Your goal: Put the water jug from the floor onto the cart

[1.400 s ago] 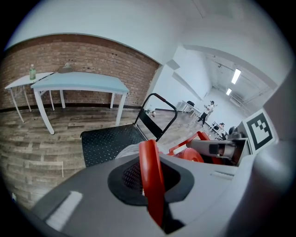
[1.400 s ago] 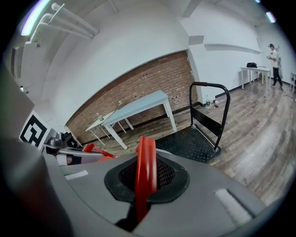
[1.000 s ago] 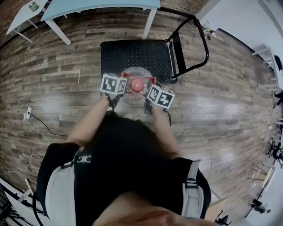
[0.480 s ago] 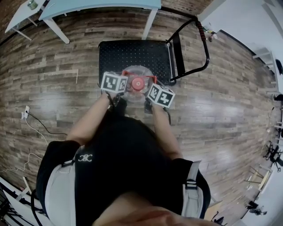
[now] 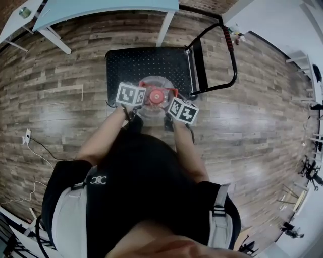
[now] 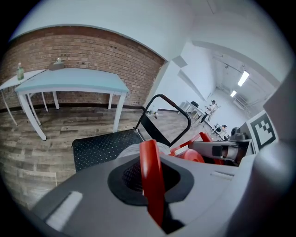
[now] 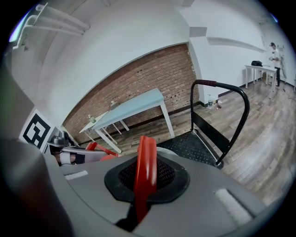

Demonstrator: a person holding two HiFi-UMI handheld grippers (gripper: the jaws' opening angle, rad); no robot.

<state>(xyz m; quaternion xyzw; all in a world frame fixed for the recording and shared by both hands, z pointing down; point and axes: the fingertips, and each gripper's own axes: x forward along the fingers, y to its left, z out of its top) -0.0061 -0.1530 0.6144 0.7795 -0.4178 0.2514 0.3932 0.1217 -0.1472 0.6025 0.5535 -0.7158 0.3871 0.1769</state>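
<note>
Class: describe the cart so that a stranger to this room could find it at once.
Start at the brick wall and the pale blue table before it. On the wood floor next to that table sits the cart: a flat black studded platform, alone in having a looping black handle.

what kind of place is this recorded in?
Probably a lab or workshop: brick wall, light-blue tables, and a black platform cart on a plank floor.

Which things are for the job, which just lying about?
For the job: clear plastic water jug with red cap and handle; black metal cart; left gripper and right gripper, both clamped on that handle.
Just lying about: light blue table with white legs; small green bottle.
</note>
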